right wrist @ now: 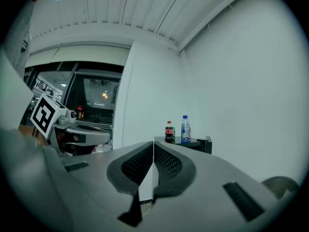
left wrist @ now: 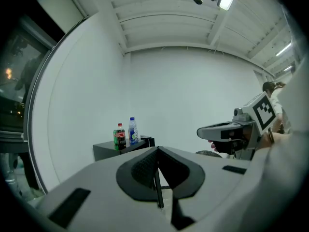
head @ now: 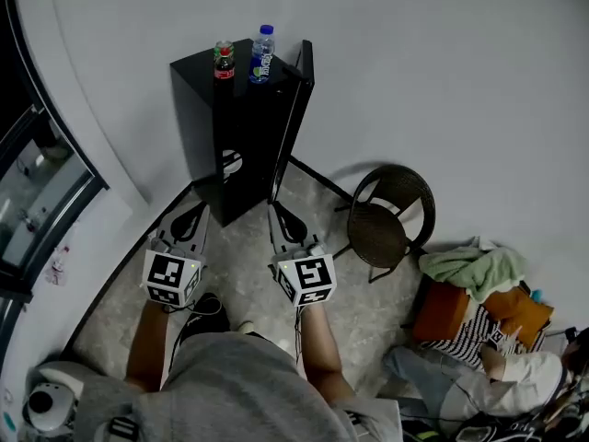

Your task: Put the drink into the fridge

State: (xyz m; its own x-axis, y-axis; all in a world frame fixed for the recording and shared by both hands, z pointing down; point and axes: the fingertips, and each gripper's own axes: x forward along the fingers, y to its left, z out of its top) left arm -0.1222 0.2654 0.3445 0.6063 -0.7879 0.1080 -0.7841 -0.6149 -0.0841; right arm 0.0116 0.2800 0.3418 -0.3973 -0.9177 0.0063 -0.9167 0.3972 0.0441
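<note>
A small black fridge (head: 241, 136) stands against the white wall. On its top are a cola bottle (head: 224, 63) with a red label and a clear bottle (head: 262, 53) with a blue cap and label. Both bottles also show in the left gripper view, cola bottle (left wrist: 119, 137) beside clear bottle (left wrist: 133, 130), and in the right gripper view, cola bottle (right wrist: 169, 132) and clear bottle (right wrist: 185, 128). My left gripper (head: 196, 213) and right gripper (head: 277, 211) are side by side, level, well short of the fridge. Both are shut and empty, the left gripper (left wrist: 157, 150) and the right gripper (right wrist: 153, 144) each showing only a thin seam.
A dark wicker chair (head: 391, 212) stands right of the fridge. A person sits on the floor at the lower right (head: 479, 343) among cloths and bags. A glass door (head: 32, 187) lines the left wall. A white device (head: 41, 401) sits at the bottom left.
</note>
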